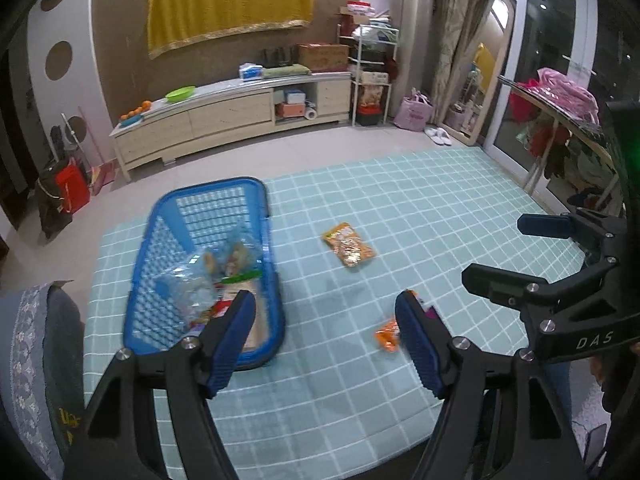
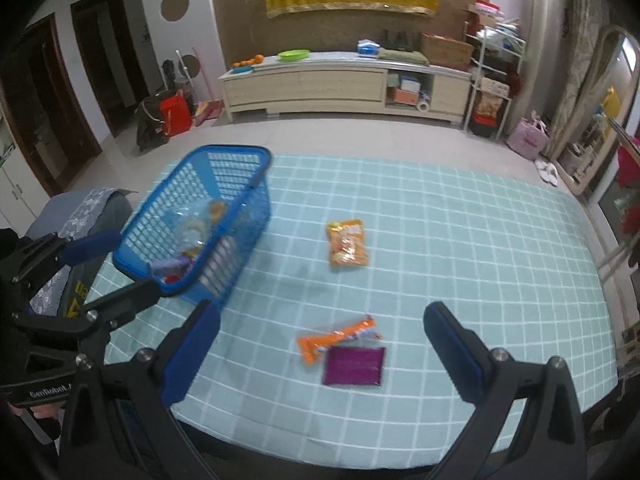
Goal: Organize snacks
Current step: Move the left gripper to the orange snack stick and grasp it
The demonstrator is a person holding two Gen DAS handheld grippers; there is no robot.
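Observation:
A blue plastic basket (image 1: 160, 216) (image 2: 236, 184) stands at the left of the table on a pale green checked cloth (image 1: 400, 200), with several snack packets inside. An orange snack bag (image 1: 350, 245) (image 2: 347, 243) lies mid-table. Nearer the front lie a long orange packet (image 2: 336, 338) (image 1: 388, 334) and a purple packet (image 2: 354, 366), touching each other. My left gripper (image 1: 326, 340) (image 2: 108, 272) hangs open and empty by the basket's near end. My right gripper (image 2: 324, 356) (image 1: 516, 256) is wide open above the two front packets, touching neither.
A grey chair back (image 1: 32, 360) (image 2: 80, 208) with a patterned cloth stands against the table's left side, close to the basket. The table's front edge (image 2: 320, 448) runs just below the grippers. A long low cabinet (image 2: 344, 80) lines the far wall.

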